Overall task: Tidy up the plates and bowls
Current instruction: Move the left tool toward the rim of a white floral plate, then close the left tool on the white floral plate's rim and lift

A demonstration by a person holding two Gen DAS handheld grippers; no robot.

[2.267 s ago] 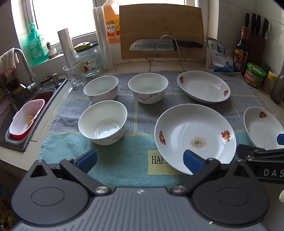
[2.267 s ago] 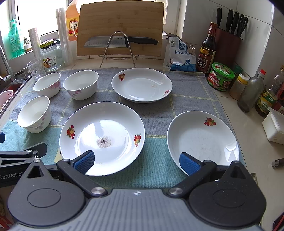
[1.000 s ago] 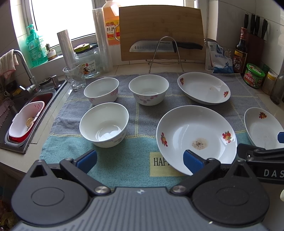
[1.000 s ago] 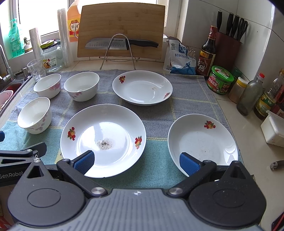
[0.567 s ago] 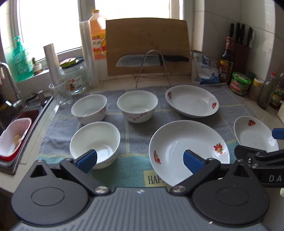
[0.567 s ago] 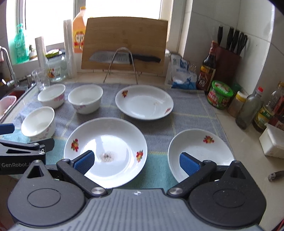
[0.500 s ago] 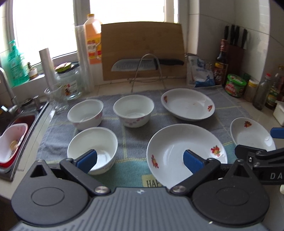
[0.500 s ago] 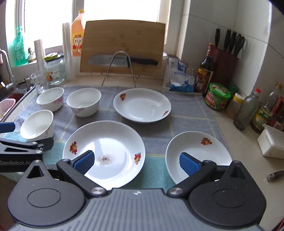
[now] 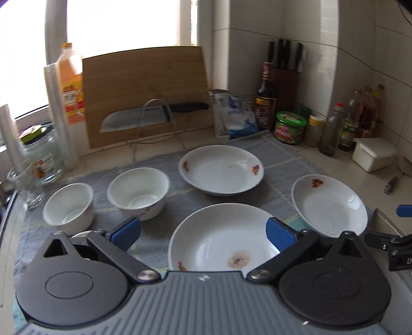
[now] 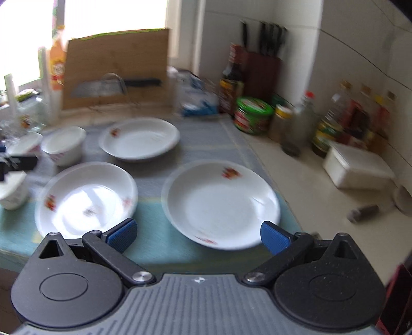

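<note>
Both views swung right; hand-held grippers agape over towel-covered counter.

White tiled walls, bright window, pale countertop

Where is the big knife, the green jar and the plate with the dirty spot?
knife [image 9: 134, 120], left wrist view, on the middle of its blade.
green jar [image 9: 291, 127], left wrist view, on its label side.
plate with the dirty spot [image 9: 219, 239], left wrist view, on its bare white middle.
</note>
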